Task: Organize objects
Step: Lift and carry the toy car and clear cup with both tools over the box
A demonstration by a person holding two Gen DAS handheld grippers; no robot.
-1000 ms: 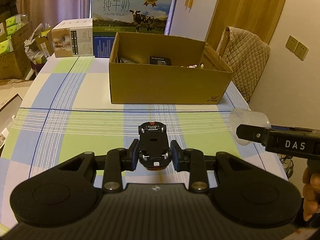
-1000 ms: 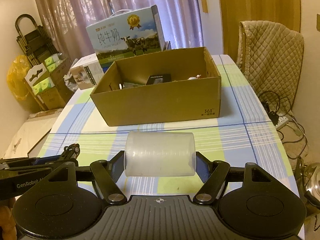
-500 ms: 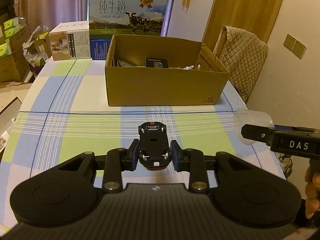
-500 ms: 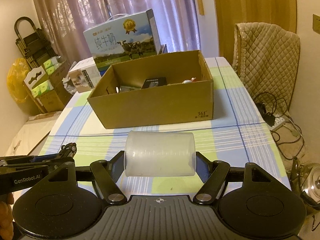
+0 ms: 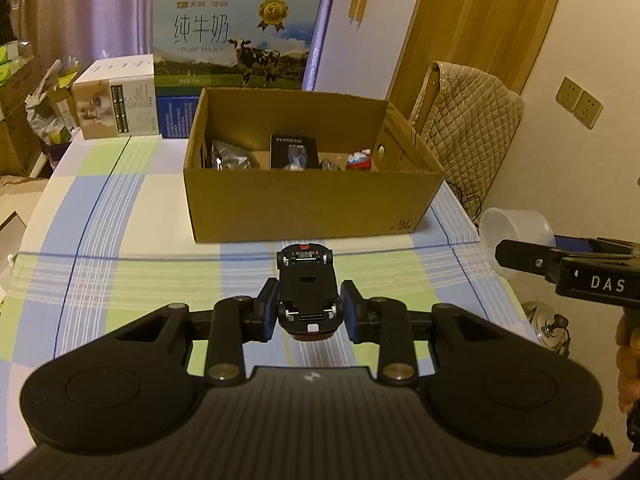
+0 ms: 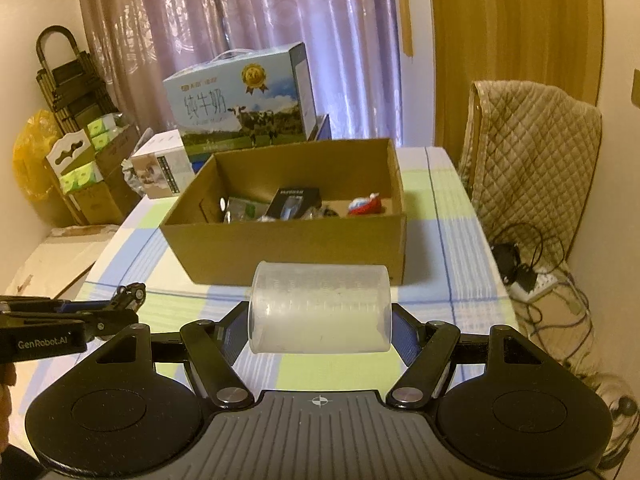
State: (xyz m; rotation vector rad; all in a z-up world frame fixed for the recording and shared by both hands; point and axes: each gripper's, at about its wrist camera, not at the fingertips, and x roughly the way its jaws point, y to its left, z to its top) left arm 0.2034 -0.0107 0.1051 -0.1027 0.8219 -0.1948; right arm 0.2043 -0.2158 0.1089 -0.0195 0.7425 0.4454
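Toy car (image 5: 309, 292) clamped upside down in left hand-held gripper (image 5: 309, 312), clear cup (image 6: 319, 309) pinched sideways in right hand-held gripper (image 6: 319, 330). Both carried closer to cardboard box (image 5: 312, 204) above desk (image 5: 120, 240); dropping in likely next.

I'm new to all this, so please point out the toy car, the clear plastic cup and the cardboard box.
toy car (image 5: 308, 292): left wrist view, its black underside.
clear plastic cup (image 6: 319, 312): right wrist view, its side wall.
cardboard box (image 5: 312, 208): left wrist view, its front wall.
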